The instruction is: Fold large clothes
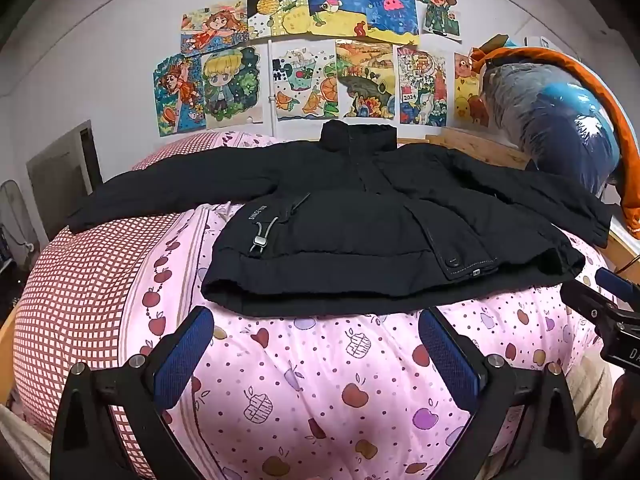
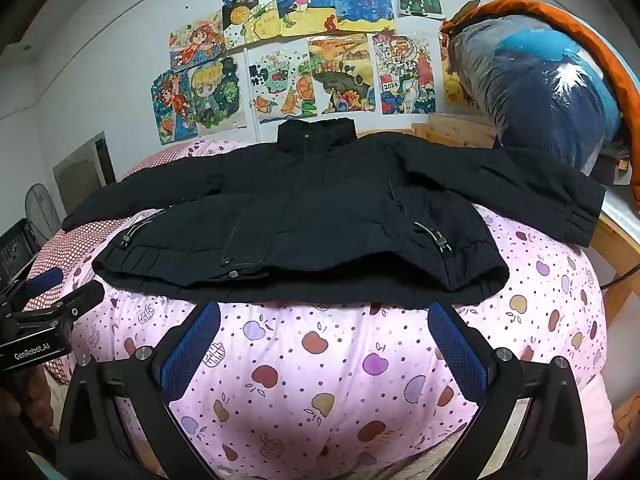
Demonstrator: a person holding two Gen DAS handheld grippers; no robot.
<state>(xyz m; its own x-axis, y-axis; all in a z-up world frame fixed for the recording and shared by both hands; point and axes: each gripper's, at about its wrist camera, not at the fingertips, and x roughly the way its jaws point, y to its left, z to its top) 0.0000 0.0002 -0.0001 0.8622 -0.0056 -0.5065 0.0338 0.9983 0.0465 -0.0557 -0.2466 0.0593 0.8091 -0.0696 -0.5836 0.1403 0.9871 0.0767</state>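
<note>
A black padded jacket [image 1: 340,208] [image 2: 312,208] lies flat and front-up on a pink apple-print quilt [image 1: 320,392] [image 2: 320,380], both sleeves spread out sideways and the collar toward the wall. My left gripper [image 1: 316,320] is open just short of the jacket's hem, nothing between its blue pads [image 1: 188,356]. My right gripper [image 2: 324,316] is open too, its blue pads [image 2: 456,348] just short of the hem, holding nothing. Each gripper shows at the edge of the other's view: the right gripper [image 1: 612,292] and the left gripper [image 2: 60,286].
A red-checked pillow [image 1: 76,300] lies at the quilt's left end. A plastic-wrapped blue bundle [image 1: 560,120] [image 2: 552,88] with orange cloth stands at the right on the wooden bed frame [image 2: 616,240]. Children's drawings [image 1: 320,60] cover the wall behind. A fan [image 2: 40,208] stands at the left.
</note>
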